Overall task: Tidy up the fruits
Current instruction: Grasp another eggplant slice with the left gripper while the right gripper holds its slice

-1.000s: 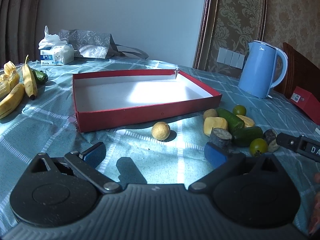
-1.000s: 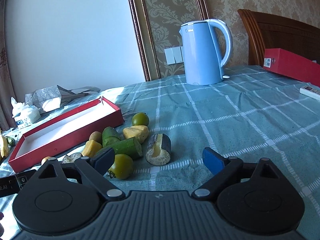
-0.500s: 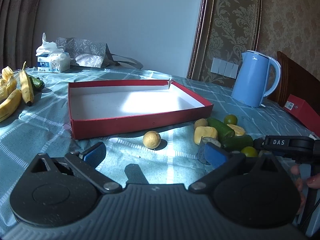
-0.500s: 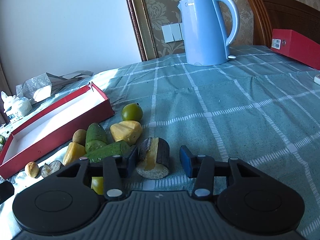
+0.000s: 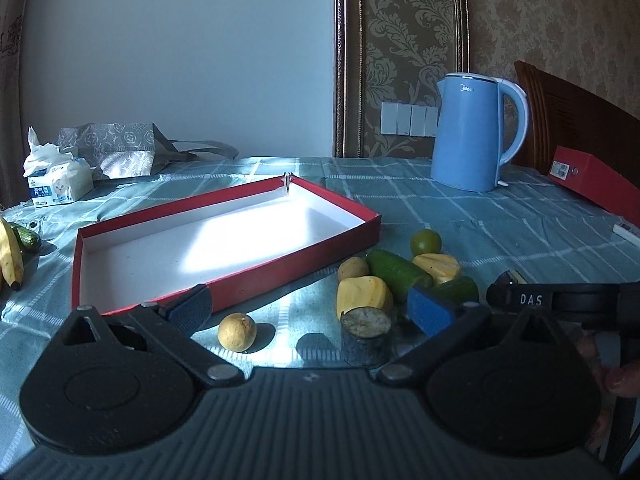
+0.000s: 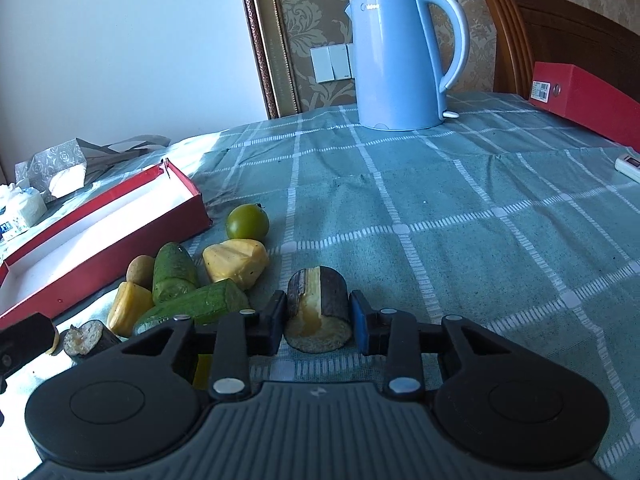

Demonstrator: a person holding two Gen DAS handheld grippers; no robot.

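Surface: table under a teal cloth with white grid lines [image 6: 460, 208], strong sun patch across the near side.
Room: pale wall, gilt frame edge, damask wallpaper, white switch plate [image 5: 408, 119], dark wooden chair back [image 6: 560, 32].
Box: shallow red cardboard box with white inside [image 5: 224, 246], open side up, nothing in it.
Fruit pile: just right of the box: green round tomato [image 6: 247, 221], yellow pineapple chunk [image 6: 235, 262], two green cucumber pieces [image 6: 175, 272], small tan round fruit [image 5: 237, 331] apart, in front of the box.
Right gripper [image 6: 318, 322]: jaws narrowed around the dark-skinned cut cylinder with yellow flesh [image 6: 318, 312]; pads at its sides, firm contact can't be confirmed; piece sits on the cloth.
Left gripper [image 5: 308, 312]: jaws spread wide, holding nothing, low over the cloth in front of the box.
Other: light blue electric kettle [image 6: 400, 56] at the far side, closed red carton [image 6: 580, 100] far right, tissue pack [image 5: 56, 178], grey patterned paper bag [image 5: 108, 152].
Cut off: yellow bananas [image 5: 10, 256] clipped at the left frame edge; white remote [image 6: 628, 164] clipped at right.
Hard to read: second dark cut piece [image 5: 366, 334] partly in shadow; one green fruit mostly behind the left gripper's blue pad.
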